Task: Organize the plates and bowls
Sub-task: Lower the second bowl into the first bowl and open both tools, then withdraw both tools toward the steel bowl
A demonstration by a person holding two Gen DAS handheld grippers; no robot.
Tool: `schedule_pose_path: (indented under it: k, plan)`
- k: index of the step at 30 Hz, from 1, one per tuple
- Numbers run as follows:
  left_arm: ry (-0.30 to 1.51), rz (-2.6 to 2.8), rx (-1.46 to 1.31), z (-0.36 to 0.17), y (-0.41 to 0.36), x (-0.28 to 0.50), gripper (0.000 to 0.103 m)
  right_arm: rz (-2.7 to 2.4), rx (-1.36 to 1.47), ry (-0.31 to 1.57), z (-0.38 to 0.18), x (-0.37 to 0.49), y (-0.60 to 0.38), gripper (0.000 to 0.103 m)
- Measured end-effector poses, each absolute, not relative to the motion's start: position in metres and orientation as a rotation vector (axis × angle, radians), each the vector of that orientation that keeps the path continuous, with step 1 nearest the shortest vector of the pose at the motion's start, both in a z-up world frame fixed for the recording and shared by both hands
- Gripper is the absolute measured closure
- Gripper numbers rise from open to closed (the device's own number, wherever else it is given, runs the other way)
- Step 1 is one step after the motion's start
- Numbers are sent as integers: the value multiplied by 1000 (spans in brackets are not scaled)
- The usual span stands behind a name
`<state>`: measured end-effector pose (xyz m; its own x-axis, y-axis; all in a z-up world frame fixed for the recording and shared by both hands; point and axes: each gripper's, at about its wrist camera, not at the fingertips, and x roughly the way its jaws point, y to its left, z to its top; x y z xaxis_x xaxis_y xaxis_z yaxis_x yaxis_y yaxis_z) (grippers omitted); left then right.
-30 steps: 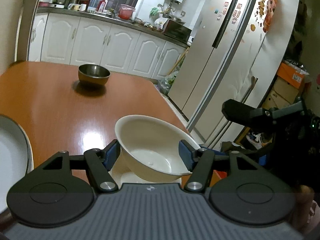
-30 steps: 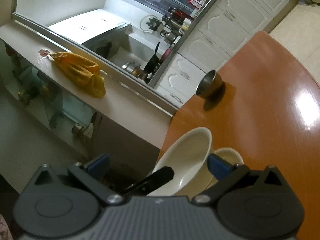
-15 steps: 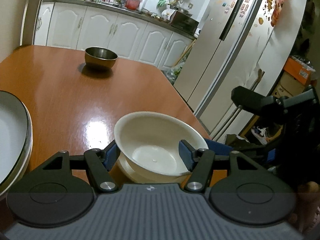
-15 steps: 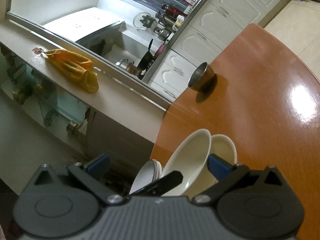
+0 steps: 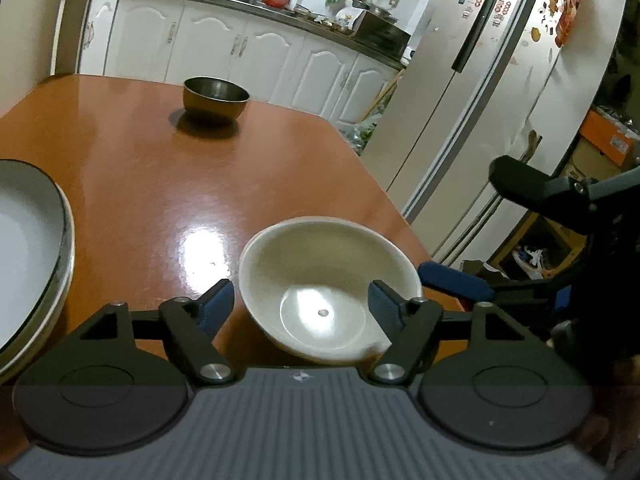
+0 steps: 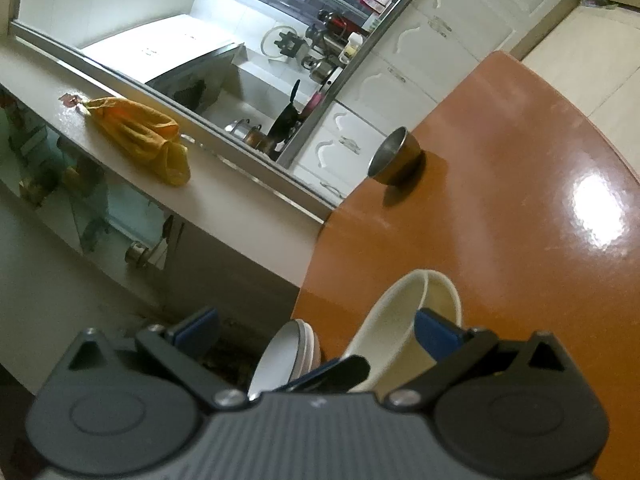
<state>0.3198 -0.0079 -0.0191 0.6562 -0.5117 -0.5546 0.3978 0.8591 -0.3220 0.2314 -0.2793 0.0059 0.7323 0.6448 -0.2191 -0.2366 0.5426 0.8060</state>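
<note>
Left wrist view: left gripper (image 5: 301,300) has just been opening, jaws spread around the cream bowl (image 5: 330,288), nested near the table's (image 5: 160,168) right edge. Back straight out, clear of the rim.

Right wrist view: right gripper (image 6: 318,332) spread, empty; metal bowl (image 6: 394,156) far.

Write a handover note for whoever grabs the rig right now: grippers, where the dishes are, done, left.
Left gripper: open, jaws have just been opening; cream bowl sits between the pads, released, nested on another cream bowl near the table edge.
Right gripper: open, nothing gripped, hovering beside the same bowls.
Plates: stacked at the left of the table.
Metal bowl: alone at the far end.
Done: cream bowls nested.
Left: likely bring in the metal bowl.
</note>
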Motion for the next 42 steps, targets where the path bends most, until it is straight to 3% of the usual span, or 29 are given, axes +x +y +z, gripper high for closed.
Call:
schedule_pose_path:
  k: [2, 11, 17, 32, 42]
  plan:
    - [684, -505, -185, -20, -6, 318, 3, 551, 852, 532, 6, 230, -282, 0]
    - [704, -425, -148, -13, 3, 306, 0, 509, 849, 518, 6, 227, -288, 0]
    - [701, -319, -37, -7, 6, 305, 0, 466, 856, 542, 5, 229, -289, 0]
    - [743, -176, -53, 16, 31, 362, 0, 416, 856, 594, 15, 260, -294, 0]
    - [672, 8, 205, 27, 15, 399, 0, 397, 810, 583, 24, 285, -296, 0]
